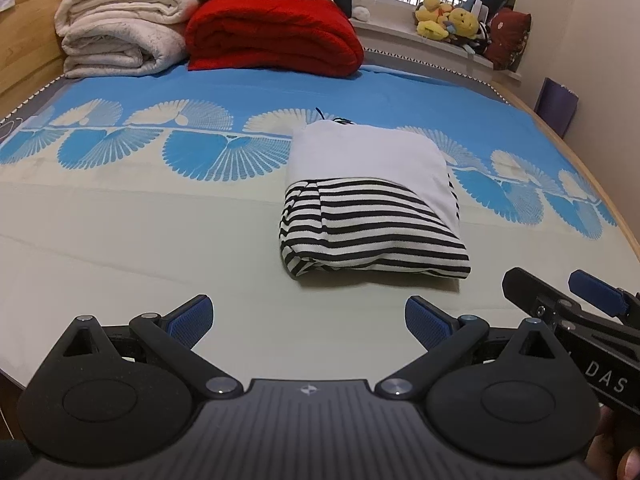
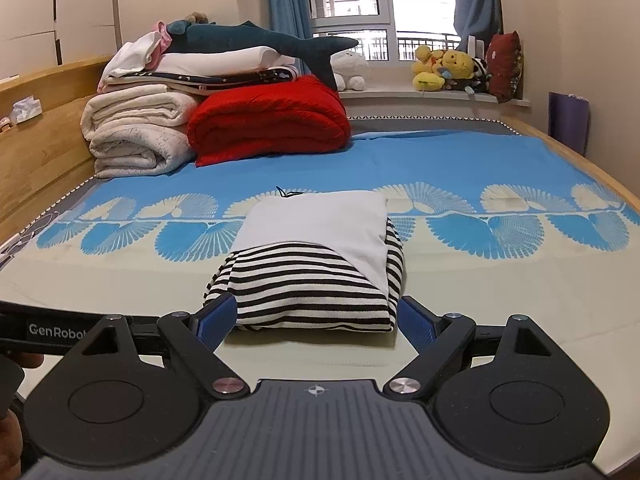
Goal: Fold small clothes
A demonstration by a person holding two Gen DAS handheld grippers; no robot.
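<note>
Bedsheet (image 2: 120, 292); folded garment (image 2: 316, 264) before hand-held gripper (image 2: 316, 320)

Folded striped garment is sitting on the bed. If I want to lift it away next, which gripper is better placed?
Probably the right gripper: it is open, its fingers flanking the near edge of the striped garment. The left gripper, also open, sits farther back with bare bedsheet between it and the garment.

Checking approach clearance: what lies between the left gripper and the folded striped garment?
Only bare cream bedsheet separates the open left gripper from the folded striped garment, as the left wrist view shows.
</note>
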